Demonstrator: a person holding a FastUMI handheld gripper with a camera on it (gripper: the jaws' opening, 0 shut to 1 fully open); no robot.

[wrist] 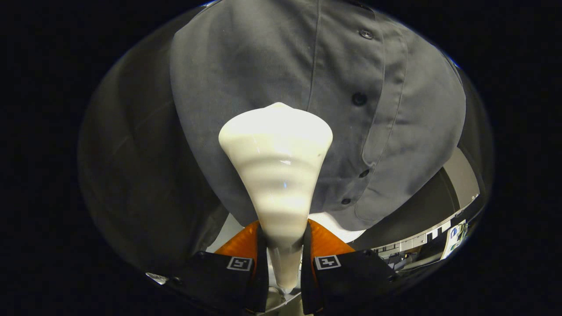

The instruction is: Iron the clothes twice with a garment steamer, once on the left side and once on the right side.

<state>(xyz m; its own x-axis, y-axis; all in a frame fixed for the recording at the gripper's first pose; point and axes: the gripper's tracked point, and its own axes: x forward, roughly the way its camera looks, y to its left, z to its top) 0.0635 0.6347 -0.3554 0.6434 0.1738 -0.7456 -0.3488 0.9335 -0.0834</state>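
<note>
1. A grey button-up shirt (263, 66) hangs ahead of the gripper and spreads across most of the scene. Its button placket runs down the right half, from the top toward the hem.
2. Dark cloth sits behind the shirt on the left side and continues around to the right.
3. The white garment steamer (276, 166) stands between the fingers and reaches forward from them. Its narrow handle widens into a broad, rounded head, which lies over the shirt's lower middle, just left of the placket. Whether the head touches the fabric cannot be told.
4. The gripper (283, 263) is clamped on the steamer's narrow handle, with one finger pressed against each side of it.
5. Two square black-and-white markers (327, 262) sit on the finger bodies, one on each side of the handle.
6. Dark buttons (359, 98) run down the placket: one near the collar end, one level with the steamer head, and smaller ones nearer the hem.
</note>
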